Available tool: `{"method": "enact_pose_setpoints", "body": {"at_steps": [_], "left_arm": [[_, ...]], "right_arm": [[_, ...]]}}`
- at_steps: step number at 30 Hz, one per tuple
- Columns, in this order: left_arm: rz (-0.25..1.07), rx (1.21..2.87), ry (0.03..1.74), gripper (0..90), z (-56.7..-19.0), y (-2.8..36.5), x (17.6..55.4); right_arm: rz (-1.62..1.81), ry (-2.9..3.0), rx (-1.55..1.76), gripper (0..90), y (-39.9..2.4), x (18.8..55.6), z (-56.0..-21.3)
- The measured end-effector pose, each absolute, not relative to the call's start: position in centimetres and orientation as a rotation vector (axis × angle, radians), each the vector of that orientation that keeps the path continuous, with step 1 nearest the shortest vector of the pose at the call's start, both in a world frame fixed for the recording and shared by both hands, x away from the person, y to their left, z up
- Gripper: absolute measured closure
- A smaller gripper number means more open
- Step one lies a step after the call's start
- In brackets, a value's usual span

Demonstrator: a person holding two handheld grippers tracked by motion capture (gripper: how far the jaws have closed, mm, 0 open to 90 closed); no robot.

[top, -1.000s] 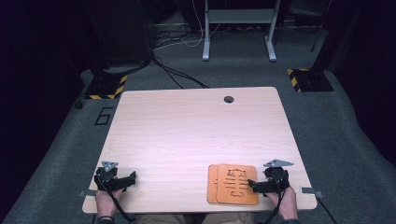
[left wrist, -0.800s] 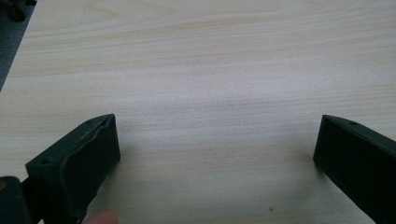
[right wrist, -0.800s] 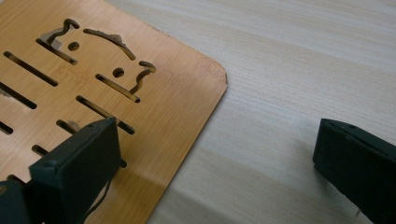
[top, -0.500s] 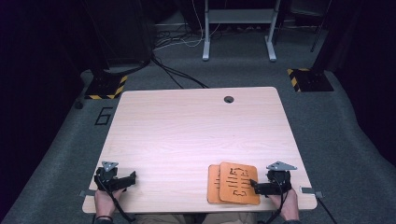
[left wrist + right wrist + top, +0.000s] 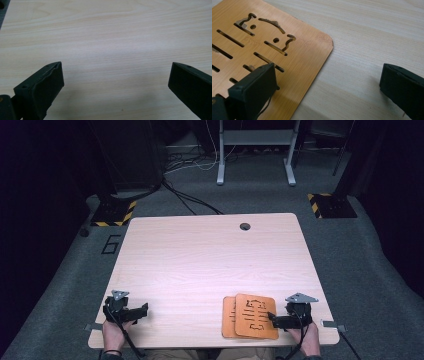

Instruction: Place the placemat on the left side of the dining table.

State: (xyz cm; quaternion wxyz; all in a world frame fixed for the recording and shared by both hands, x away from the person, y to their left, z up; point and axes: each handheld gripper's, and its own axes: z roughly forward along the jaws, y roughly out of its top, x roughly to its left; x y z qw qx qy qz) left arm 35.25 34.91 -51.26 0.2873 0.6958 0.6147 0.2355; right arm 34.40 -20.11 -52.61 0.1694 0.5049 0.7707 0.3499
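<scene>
Wooden mats (image 5: pixel 255 316) stacked at table (image 5: pixel 210 255) front edge.
Right gripper (image 5: pixel 278 321) released beside top mat, likely to grasp; left gripper (image 5: pixel 134 312) released, idle.

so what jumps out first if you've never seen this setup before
The eye lands first on the two overlapping orange wooden boards with cut-out patterns, lying near the front right edge of the pale wood table. The right gripper sits at their right edge with its jaws open, one jaw over the top board. The left gripper rests at the front left corner, jaws open over bare wood.
</scene>
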Motion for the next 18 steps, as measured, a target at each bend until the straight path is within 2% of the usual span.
{"method": "enact_pose_setpoints", "body": {"at_steps": [18], "left_arm": [[0.569, 1.948, 1.455, 0.0, -48.3, 29.7, 35.7]], "right_arm": [[0.995, 2.181, 1.438, 0.3, -20.1, 34.4, -52.6]]}}
